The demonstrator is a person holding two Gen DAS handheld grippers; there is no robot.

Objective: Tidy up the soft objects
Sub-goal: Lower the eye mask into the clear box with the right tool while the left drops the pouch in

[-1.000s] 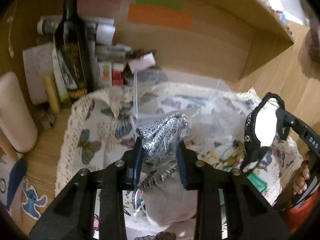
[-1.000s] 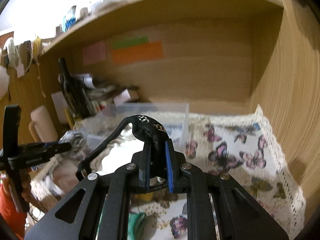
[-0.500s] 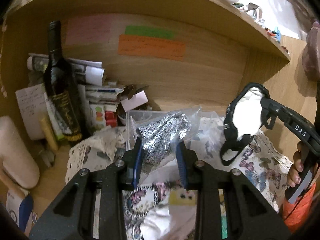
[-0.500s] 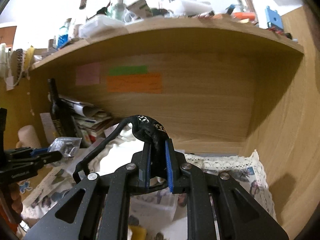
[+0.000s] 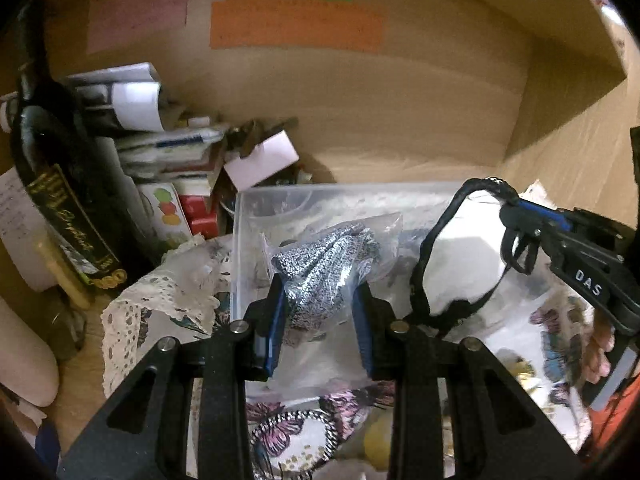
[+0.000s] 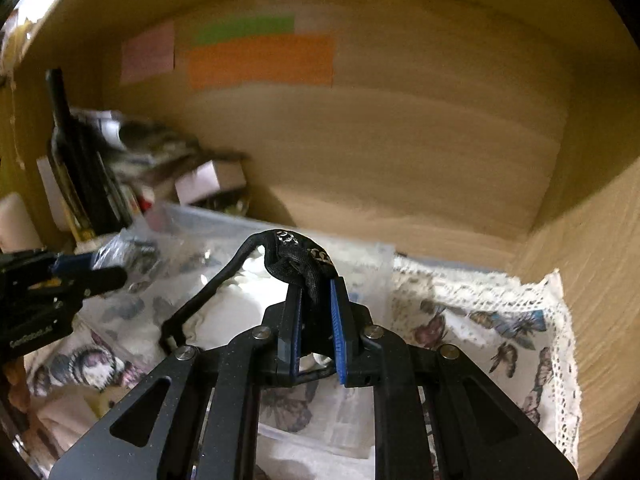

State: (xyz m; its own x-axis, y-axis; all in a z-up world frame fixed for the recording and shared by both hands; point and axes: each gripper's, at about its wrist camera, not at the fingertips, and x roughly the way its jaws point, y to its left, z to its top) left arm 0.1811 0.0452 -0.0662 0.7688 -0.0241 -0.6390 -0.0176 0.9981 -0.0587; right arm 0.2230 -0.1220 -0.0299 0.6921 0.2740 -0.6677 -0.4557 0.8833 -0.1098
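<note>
My left gripper is shut on a clear bag with speckled black-and-white knit fabric and holds it over the clear plastic bin. My right gripper is shut on the black strap of a white black-trimmed pouch, which hangs over the same bin. In the left wrist view the right gripper and the pouch are at the right. In the right wrist view the left gripper with its bag is at the left.
A dark wine bottle, stacked papers and small boxes crowd the shelf's back left. A butterfly-print lace cloth covers the shelf floor. The wooden back wall carries pink, green and orange notes. The right side wall is close.
Both grippers have moved forward and down into the shelf, bringing the bagged fabric and the pouch over the clear bin. Both holds are unchanged.
</note>
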